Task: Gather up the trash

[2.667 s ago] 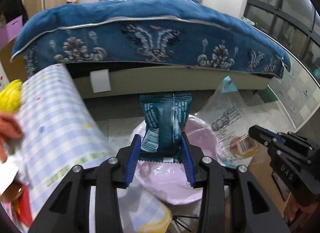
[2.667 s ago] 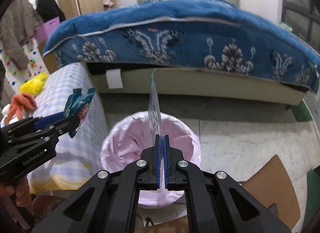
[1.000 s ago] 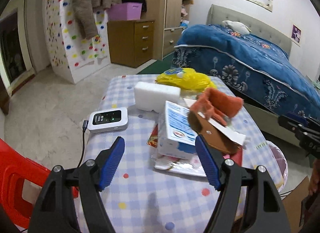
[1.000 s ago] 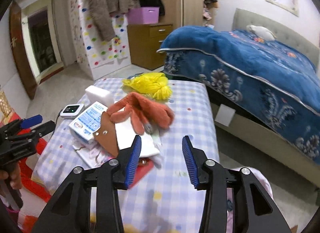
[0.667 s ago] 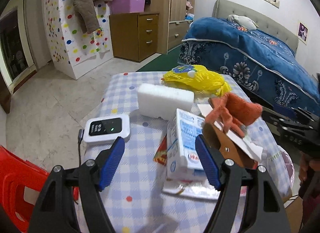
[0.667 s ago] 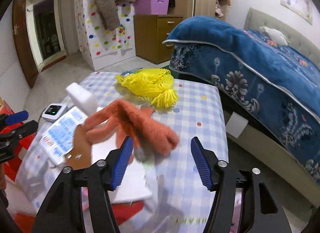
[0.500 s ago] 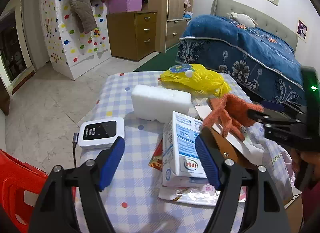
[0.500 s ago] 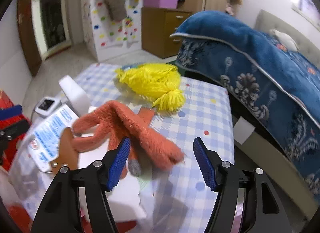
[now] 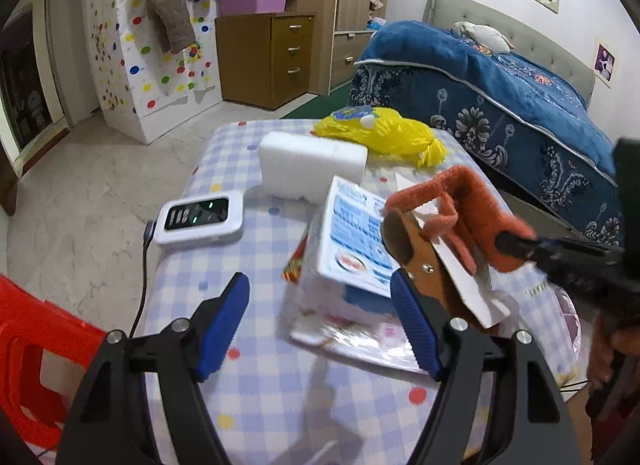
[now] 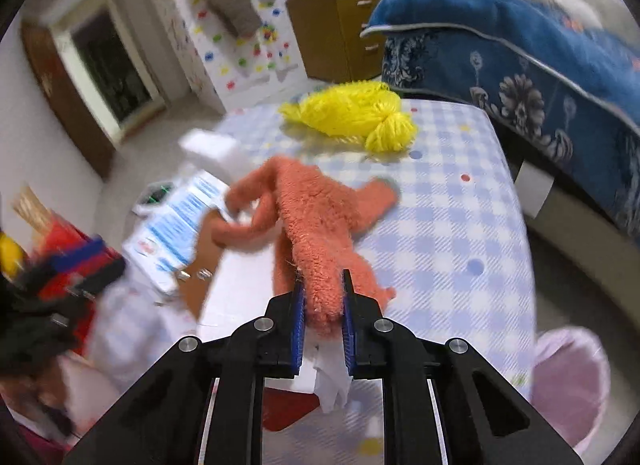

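Note:
My right gripper is shut on the cuff of an orange knit glove that lies over a pile on the checked table. In the left wrist view the glove drapes over a brown leather piece, white paper and a blue-and-white tissue pack. A clear wrapper and a red wrapper lie under the pack. My left gripper is open and empty, hovering just before the pack. The pink-lined bin stands at the table's right end.
A white foam block, a yellow yarn bundle and a white device with a cable lie on the table. A red plastic stool stands at left. The blue bed is beyond the table.
Both grippers dropped their wrappers at the bin and swung back to the table. My right gripper moved in and closed on the orange glove. My left gripper stayed open near the tissue pack.

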